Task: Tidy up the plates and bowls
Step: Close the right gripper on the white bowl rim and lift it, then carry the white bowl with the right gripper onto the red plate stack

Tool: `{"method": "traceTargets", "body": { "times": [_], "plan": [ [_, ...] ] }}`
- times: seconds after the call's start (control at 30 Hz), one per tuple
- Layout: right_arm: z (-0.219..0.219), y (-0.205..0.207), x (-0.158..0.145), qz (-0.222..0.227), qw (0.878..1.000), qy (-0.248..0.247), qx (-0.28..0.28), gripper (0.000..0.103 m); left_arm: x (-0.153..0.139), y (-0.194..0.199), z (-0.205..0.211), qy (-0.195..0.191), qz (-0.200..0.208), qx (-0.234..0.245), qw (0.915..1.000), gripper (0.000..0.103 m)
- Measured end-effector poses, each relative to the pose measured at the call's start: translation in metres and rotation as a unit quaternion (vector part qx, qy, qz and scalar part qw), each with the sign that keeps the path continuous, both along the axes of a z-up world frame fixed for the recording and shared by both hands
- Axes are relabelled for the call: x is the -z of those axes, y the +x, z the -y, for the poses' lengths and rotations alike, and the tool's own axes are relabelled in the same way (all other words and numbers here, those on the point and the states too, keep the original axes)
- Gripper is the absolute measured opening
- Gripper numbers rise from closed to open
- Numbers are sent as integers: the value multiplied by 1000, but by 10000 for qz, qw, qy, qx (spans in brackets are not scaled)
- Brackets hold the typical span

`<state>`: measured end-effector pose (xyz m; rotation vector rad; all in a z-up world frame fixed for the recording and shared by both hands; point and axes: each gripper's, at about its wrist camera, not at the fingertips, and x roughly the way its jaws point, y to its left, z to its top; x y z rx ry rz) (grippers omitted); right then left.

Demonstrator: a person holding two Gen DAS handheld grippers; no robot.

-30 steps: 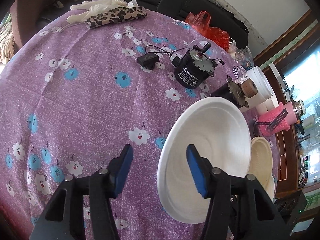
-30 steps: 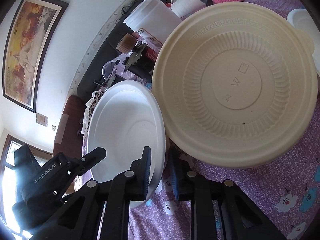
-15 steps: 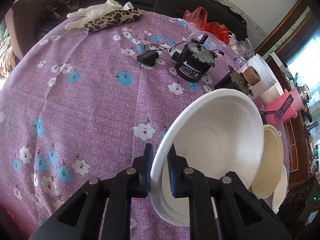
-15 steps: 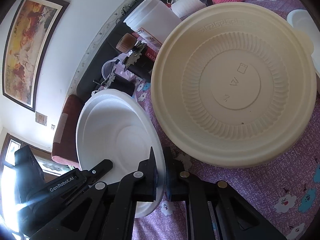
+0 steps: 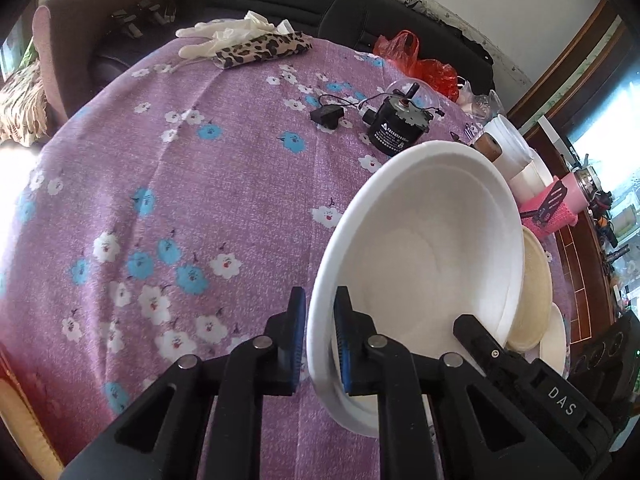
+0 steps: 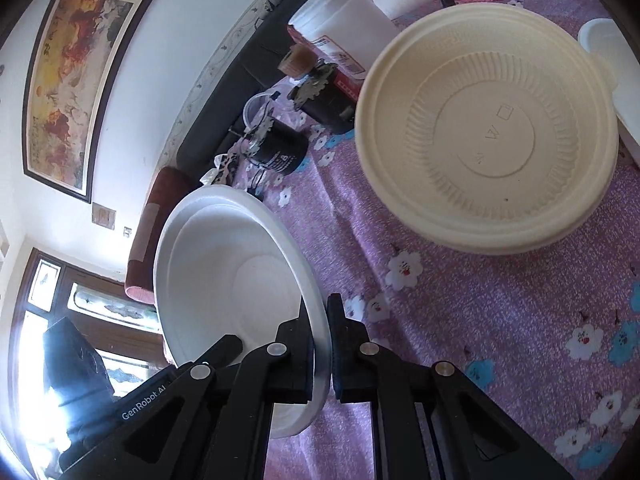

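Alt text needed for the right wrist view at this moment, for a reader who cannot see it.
The right hand-held gripper is shut on the rim of a white plate, held on edge over a purple floral tablecloth. A cream bowl sits beyond it, and the left hand-held gripper reaches the plate's opposite edge.

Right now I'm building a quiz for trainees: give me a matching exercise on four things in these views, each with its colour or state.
Things:
1. white plate
2. cream bowl
3. plastic bag
4. motor

States:
a. red, at the table's far edge
b. black, wired, standing on the cloth
c. clamped by left gripper and right gripper
d. resting on the cloth, ungripped

Pairs: 1-c, 2-d, 3-a, 4-b
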<state>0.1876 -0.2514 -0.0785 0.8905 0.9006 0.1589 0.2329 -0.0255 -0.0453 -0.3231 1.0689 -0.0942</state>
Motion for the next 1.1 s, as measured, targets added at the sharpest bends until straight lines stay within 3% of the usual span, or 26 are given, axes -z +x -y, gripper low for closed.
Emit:
{"method": "traceTargets", "body": {
  "times": [0.33,0.63,0.83,1.1],
  "plan": [
    [-49,-53,-42,416,9978,41,-516,8,-50,-76,-48,146,409,-255,9987,9],
    [-137,-95,-80,786,9895,-45,-1213,8,-87,-152,-127,343,682,-881,9932,10],
    [-198,-119,-77,801,9830,-91,-1648,8,-86,-194,-179,423,614,-1288,9889,10],
    [-258,-139,-58,671,9766,-403,-2004,8,-60,-223,-226,364,331,-1634,9853,10]
  ]
}}
